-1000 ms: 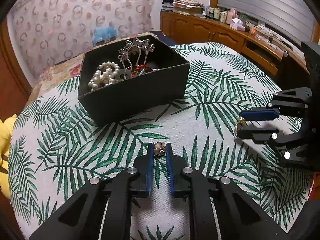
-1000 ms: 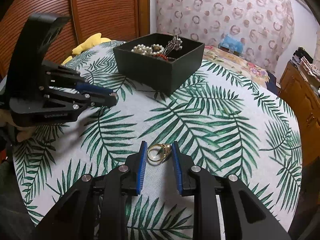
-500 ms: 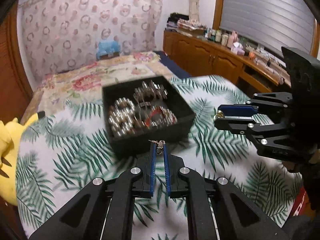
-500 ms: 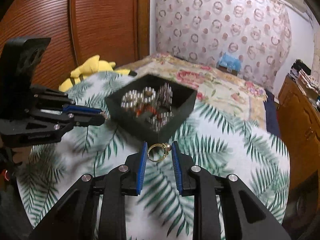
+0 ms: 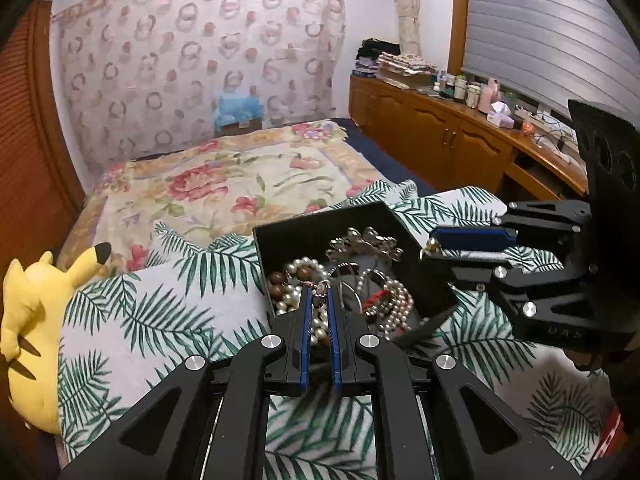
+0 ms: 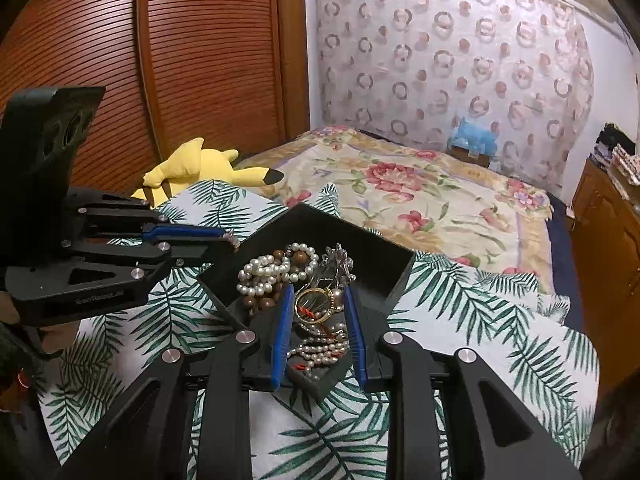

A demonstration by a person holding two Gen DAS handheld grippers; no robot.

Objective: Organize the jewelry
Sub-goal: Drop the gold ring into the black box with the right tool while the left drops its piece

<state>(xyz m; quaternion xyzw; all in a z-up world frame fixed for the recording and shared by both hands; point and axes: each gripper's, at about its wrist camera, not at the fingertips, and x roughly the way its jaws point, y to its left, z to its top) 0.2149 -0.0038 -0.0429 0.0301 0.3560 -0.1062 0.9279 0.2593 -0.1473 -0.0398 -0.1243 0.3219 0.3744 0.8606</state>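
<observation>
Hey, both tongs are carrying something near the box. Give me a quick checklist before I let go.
1. Ring gripped by right tongs: ok.
2. Charm gripped by left tongs: ok.
3. Right tongs over the box: ok.
4. Left tongs over the box: cannot tell; its own view shows beads below, the right view puts its tip by the rim.
5. Tongs apart from each other: ok.
6. Box open: ok.
</observation>
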